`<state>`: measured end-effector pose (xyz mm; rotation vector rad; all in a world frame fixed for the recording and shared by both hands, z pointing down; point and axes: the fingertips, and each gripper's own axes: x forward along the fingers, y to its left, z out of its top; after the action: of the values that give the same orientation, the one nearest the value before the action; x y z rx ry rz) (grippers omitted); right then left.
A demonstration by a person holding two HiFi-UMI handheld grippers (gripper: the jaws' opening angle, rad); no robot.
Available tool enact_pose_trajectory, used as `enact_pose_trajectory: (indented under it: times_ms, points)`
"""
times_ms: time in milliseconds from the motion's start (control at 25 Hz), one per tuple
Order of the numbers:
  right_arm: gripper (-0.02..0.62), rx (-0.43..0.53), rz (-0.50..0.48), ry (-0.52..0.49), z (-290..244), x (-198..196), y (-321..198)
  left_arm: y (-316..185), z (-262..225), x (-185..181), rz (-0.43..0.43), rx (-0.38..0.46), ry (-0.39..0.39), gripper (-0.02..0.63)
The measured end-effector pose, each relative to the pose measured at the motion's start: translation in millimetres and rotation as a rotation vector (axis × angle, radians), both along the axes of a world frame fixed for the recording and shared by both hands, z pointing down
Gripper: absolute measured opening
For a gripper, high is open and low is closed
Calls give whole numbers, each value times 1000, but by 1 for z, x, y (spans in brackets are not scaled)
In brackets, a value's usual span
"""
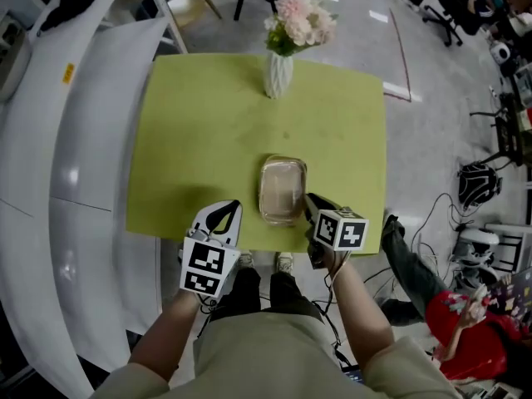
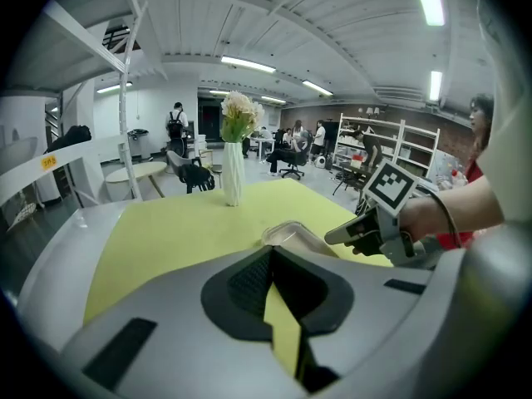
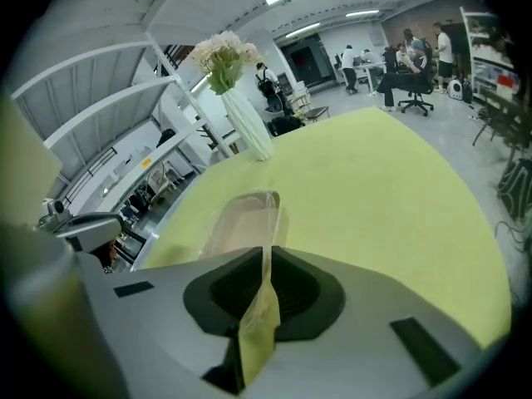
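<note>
Slippage seems likely: right gripper (image 1: 310, 201) pinches only the thin rim of the clear rectangular plastic container (image 1: 281, 188) near the front edge of the yellow-green table (image 1: 199, 123); left gripper (image 1: 223, 213), pressed together and empty, gives no support.

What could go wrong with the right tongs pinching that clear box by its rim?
The right tongs grip only the thin rim of the clear box; the plastic may bend or slip out if lifted.
The box sits near the front edge of the table, so a tug might drag it off.
The left tongs are shut and empty beside it, giving no support.
</note>
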<state>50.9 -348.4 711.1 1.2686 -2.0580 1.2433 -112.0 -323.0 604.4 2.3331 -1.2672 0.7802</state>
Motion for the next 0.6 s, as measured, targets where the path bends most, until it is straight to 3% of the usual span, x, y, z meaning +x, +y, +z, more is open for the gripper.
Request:
enact_pose_trajectory:
  times_ms: [240,600]
  points:
    - [25,82,1,-25,-43,3,-5,0,-29,-4,-20,55,9,6]
    - [23,351,1,-94,-186,10,-16,-7,-123,-22,-71,247,23,6]
